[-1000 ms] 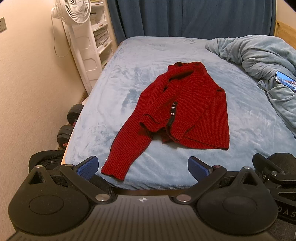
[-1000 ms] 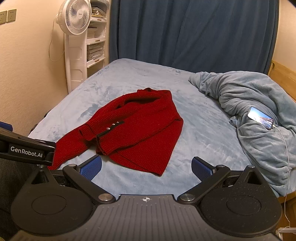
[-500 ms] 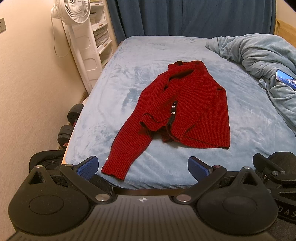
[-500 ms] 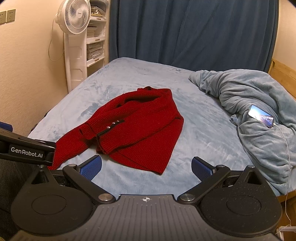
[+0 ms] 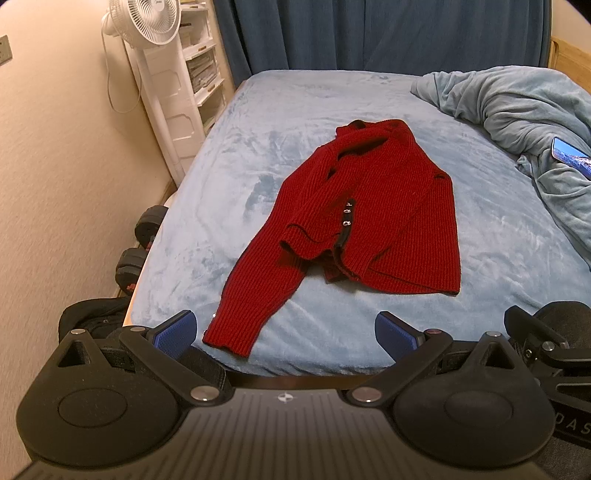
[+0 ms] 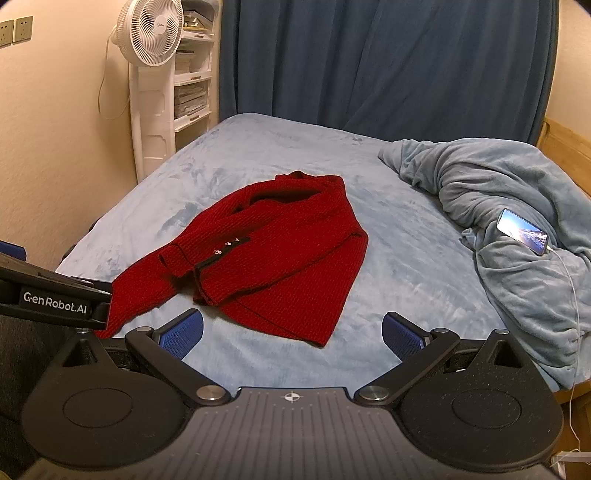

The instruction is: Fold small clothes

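A red knitted cardigan (image 5: 373, 206) (image 6: 280, 251) lies crumpled in the middle of the light blue bed (image 5: 258, 147) (image 6: 399, 280). One sleeve (image 5: 247, 295) stretches toward the near bed edge, and small metal buttons (image 5: 347, 216) show along its dark placket. My left gripper (image 5: 284, 332) hovers open over the near edge, just short of the sleeve cuff, holding nothing. My right gripper (image 6: 291, 332) also stands open and empty, in front of the cardigan's lower hem. The left gripper's body shows at the left of the right wrist view.
A rumpled blue duvet (image 5: 517, 107) (image 6: 498, 206) is piled at the right, with a lit phone (image 5: 570, 157) (image 6: 522, 230) and its cable on it. A white fan (image 5: 147, 22) (image 6: 151, 33) and shelves stand at the left wall. Dumbbells (image 5: 140, 240) lie on the floor.
Both grippers have drifted slightly; the cardigan looks a little farther back in the views. The cardigan itself lies unchanged and both grippers stay open.
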`<action>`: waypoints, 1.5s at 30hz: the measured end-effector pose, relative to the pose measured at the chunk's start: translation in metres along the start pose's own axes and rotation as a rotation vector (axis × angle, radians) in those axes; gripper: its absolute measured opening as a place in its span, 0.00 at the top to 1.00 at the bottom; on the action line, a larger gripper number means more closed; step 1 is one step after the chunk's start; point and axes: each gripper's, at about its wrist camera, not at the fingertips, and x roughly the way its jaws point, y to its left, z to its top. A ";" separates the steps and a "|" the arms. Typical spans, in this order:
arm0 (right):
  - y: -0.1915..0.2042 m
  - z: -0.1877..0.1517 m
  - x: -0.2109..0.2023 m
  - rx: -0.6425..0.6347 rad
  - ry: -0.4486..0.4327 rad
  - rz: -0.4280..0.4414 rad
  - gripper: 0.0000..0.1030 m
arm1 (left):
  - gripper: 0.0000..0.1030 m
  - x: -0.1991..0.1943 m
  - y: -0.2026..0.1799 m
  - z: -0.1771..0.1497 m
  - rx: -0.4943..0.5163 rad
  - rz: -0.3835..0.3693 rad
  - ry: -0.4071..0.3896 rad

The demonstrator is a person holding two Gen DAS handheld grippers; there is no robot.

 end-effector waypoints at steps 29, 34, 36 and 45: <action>0.002 -0.001 0.001 -0.004 0.006 0.002 0.01 | 0.00 0.016 0.005 -0.008 0.008 -0.001 0.019; 0.003 -0.002 0.005 -0.003 0.013 0.002 0.01 | 0.00 0.018 0.001 -0.003 0.015 0.000 0.031; 0.002 -0.002 0.008 0.001 0.018 0.000 0.01 | 0.00 0.021 0.001 -0.001 0.018 -0.001 0.040; -0.067 0.027 0.024 0.200 0.027 -0.142 0.01 | 0.00 -0.007 0.021 0.098 -0.024 -0.204 0.141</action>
